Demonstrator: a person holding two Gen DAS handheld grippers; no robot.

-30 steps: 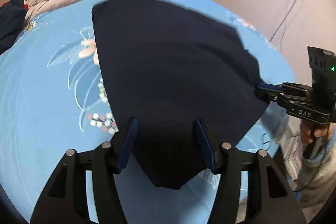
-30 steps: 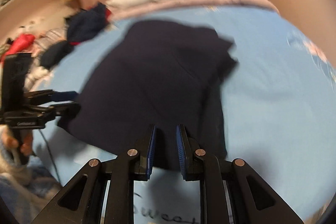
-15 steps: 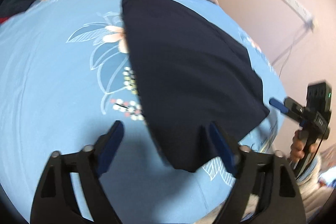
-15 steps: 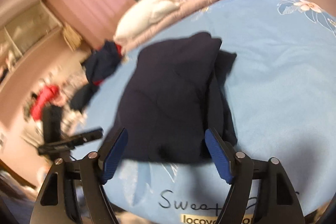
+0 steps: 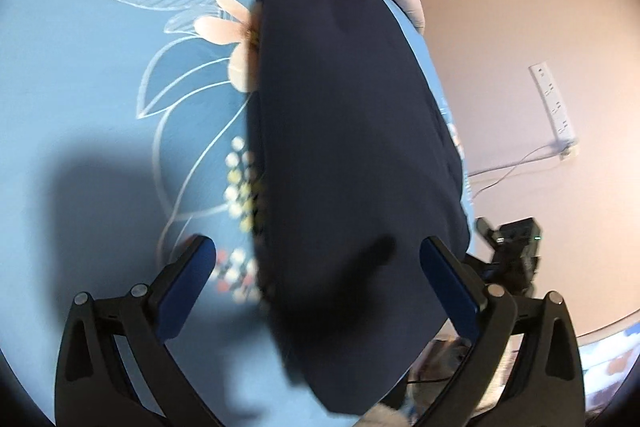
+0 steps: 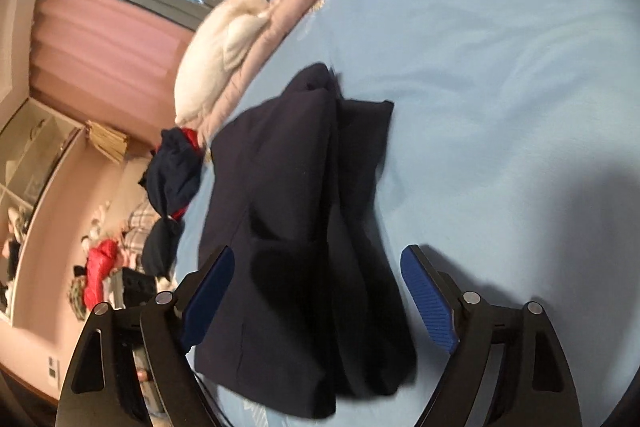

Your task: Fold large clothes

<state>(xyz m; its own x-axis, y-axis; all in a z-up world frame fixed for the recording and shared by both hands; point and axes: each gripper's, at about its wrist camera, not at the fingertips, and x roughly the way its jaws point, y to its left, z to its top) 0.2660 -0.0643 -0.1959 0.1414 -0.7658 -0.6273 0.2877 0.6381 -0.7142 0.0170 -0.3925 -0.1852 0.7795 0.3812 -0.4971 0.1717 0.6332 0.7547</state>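
Currently the dark navy garment [image 5: 344, 155] lies folded on the light blue bedsheet [image 5: 80, 75], near the bed's close edge. In the left wrist view it runs as a long dark panel from the near edge toward the far end, covering part of the printed flower and leaf pattern [image 5: 208, 23]. In the right wrist view [image 6: 304, 227] the folded layers show: a broad flat panel on the left and a narrower bunched strip along its right side, with one corner sticking out to the right at the far end.

Left gripper [image 5: 320, 287]: jaws spread wide, having just been opening. Blue pads stand on either side of the garment's near portion, clear of the cloth; nothing pinched. Motion blur softens the cloth edges.

Right gripper [image 6: 316, 295]: jaws likewise spread, having just been opening, blue pads apart over the garment's near end, no cloth gripped between them. It shows in the left wrist view at the far right [image 5: 512, 247], beyond the garment's right edge.

Surroundings: a pink quilt [image 6: 280, 7] and a white pillow [image 6: 216, 55] at the far end of the bed; a heap of dark and red clothes [image 6: 176, 167] to the left of the garment; a white power strip [image 5: 554, 103] on the pink wall.
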